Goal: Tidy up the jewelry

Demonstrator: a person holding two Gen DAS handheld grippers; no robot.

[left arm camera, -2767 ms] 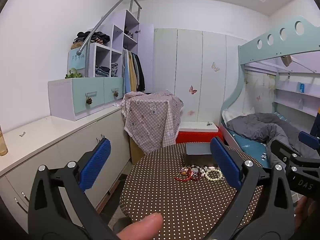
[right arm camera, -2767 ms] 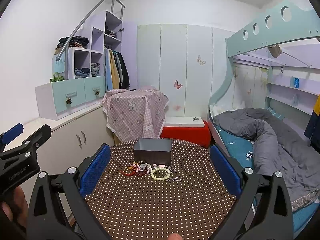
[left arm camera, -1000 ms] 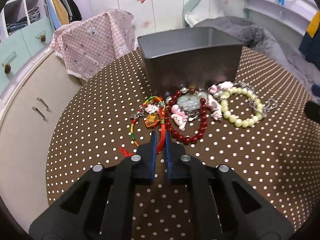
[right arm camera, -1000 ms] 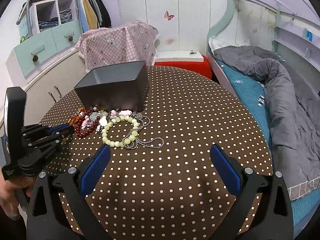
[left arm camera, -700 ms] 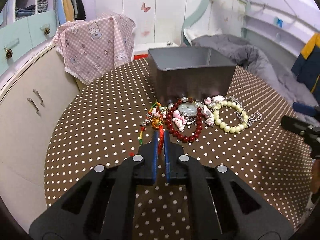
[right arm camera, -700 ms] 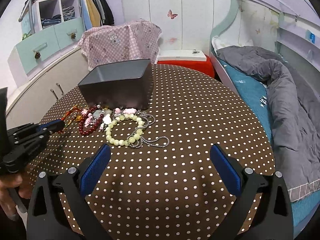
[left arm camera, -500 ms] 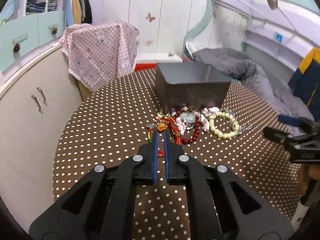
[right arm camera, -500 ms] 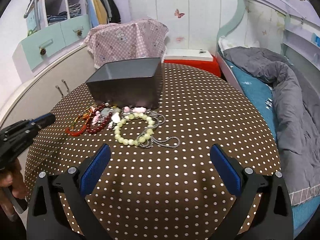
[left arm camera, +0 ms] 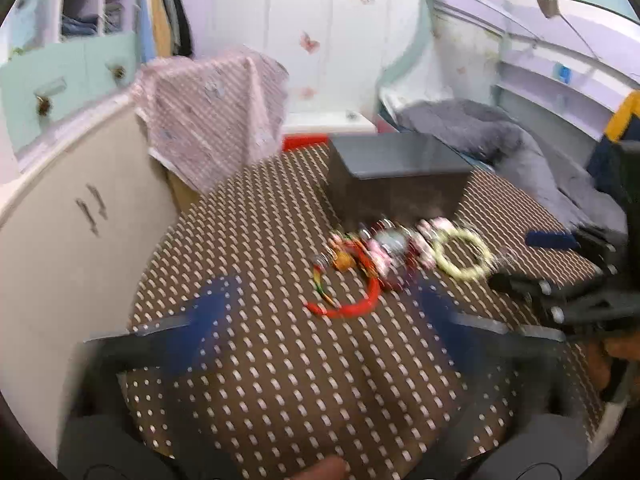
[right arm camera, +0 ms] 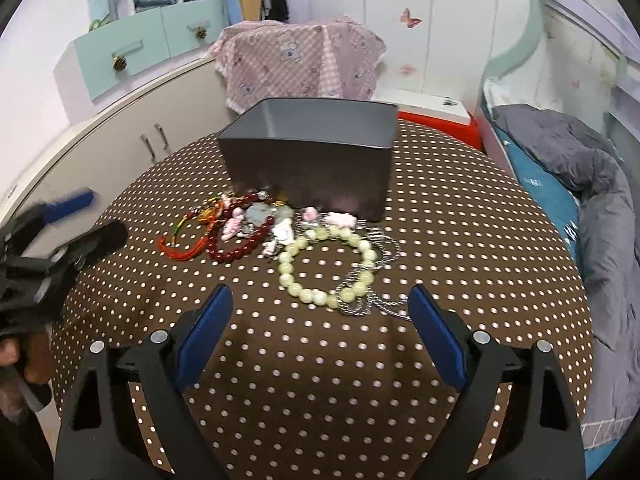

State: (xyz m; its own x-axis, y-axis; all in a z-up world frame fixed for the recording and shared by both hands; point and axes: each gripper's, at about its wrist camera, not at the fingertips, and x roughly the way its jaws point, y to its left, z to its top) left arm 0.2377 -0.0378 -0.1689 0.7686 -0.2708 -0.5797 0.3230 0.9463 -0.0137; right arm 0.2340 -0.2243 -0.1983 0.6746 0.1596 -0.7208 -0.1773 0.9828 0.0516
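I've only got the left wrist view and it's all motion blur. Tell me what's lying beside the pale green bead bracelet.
Observer: A silver metal chain lies tangled along the right side of the pale green bead bracelet, touching it.
Operator: Now give me the right gripper's state.
Observer: The right gripper is open. Its blue-padded fingers are wide apart over the brown polka-dot tablecloth, just short of the bracelet.
Operator: Check the dark grey rectangular box for jewelry.
Observer: The dark grey rectangular box shows only a bare inner wall. Its floor is hidden in both views.
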